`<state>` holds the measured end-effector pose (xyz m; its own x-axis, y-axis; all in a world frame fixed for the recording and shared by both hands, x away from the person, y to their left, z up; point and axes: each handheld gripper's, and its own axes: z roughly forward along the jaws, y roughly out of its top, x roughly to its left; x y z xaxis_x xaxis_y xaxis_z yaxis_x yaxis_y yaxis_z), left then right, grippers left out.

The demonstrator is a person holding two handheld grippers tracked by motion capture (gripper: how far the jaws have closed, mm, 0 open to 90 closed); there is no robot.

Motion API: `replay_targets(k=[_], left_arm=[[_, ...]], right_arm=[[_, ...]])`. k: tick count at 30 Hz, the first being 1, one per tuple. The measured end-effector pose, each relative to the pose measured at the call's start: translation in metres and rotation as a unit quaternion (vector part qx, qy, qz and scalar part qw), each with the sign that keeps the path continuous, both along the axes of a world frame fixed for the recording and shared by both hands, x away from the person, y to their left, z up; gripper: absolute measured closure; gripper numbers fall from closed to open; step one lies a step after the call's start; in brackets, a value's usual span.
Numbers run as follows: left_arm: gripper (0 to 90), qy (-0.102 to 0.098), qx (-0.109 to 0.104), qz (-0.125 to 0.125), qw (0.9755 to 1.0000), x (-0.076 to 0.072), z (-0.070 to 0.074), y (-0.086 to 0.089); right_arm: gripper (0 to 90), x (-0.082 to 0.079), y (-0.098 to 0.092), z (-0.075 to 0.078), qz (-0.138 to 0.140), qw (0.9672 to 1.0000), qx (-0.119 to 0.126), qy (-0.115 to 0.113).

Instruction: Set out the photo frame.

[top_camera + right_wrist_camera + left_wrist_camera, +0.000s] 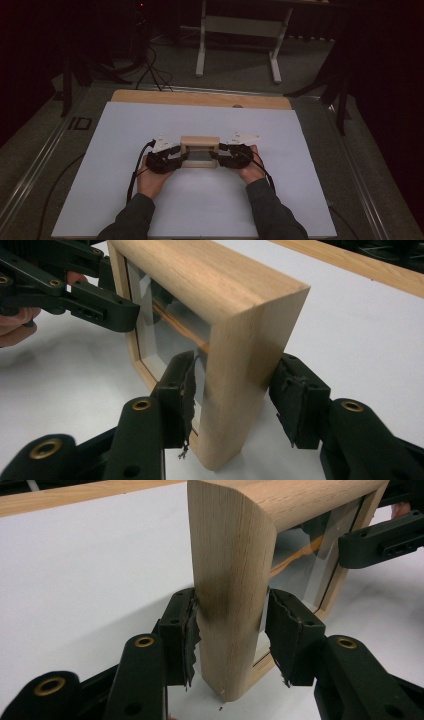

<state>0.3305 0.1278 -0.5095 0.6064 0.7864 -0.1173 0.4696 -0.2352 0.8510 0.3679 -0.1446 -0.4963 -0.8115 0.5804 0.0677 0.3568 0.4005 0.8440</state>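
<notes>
The wooden frame (199, 151) with its glass pane stands upright on the white board (120, 150), about midway between the board's left and right edges and a little nearer its near edge. Your left gripper (227, 630) clamps the frame's left post, pads pressed on both faces. Your right gripper (235, 395) has closed on the right post the same way.

Your high view is pretty dim, corners going near black from 9 round to 3 o'clock; the white table sheet (210, 200) catches most light. Both gripper views look brighter and sharp, with soft shadows at 6 o'clock.
</notes>
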Motion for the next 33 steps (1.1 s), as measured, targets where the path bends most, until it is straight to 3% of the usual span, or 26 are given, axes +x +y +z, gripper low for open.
replay_targets(k=[33], left_arm=[[53.9, 0.032, 0.004, 0.007, 0.9995, 0.005, -0.007, -0.003]], right_arm=[[51.6, 0.010, -0.003, -0.006, -0.023, 0.9992, 0.017, 0.026]])
